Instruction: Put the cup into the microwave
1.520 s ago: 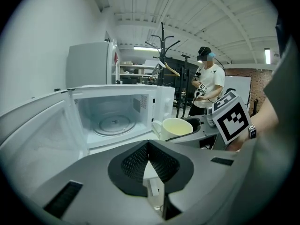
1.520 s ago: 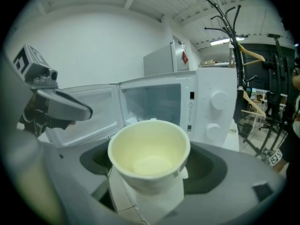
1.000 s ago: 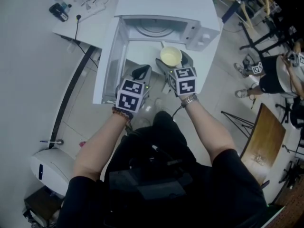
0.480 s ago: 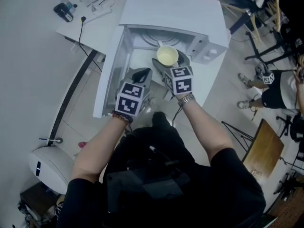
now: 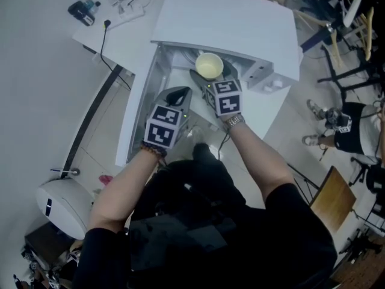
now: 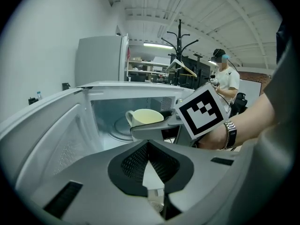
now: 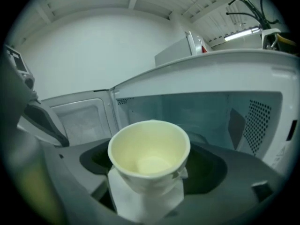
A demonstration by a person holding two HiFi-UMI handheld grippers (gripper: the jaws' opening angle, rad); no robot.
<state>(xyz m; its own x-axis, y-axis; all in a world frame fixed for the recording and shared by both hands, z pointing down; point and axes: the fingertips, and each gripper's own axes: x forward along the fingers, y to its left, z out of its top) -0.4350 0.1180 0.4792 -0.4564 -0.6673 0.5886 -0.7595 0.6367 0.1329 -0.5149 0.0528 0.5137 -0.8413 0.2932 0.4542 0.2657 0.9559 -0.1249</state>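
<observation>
The cup (image 7: 149, 153) has been advanced into the microwave (image 5: 231, 23) mouth, clamped by the right gripper (image 5: 212, 80); the left gripper (image 6: 149, 161) is closed, empty, at 7 o'clock.

Plain white walls (image 7: 84, 50) meet a ribbed ceiling (image 6: 220, 18) with 1 lit tube lamp (image 6: 157, 45). A black coat stand (image 6: 179, 41) and a grey fridge (image 6: 101, 60) stand behind. 1 wooden chair (image 5: 328, 200) sits on the pale floor (image 5: 36, 101).

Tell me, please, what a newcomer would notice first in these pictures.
The pale yellow cup draws the eye first: the right hand-held gripper holds it upright in the opening of the white microwave. Next comes the left hand-held gripper, shut and empty, near the open door.
</observation>
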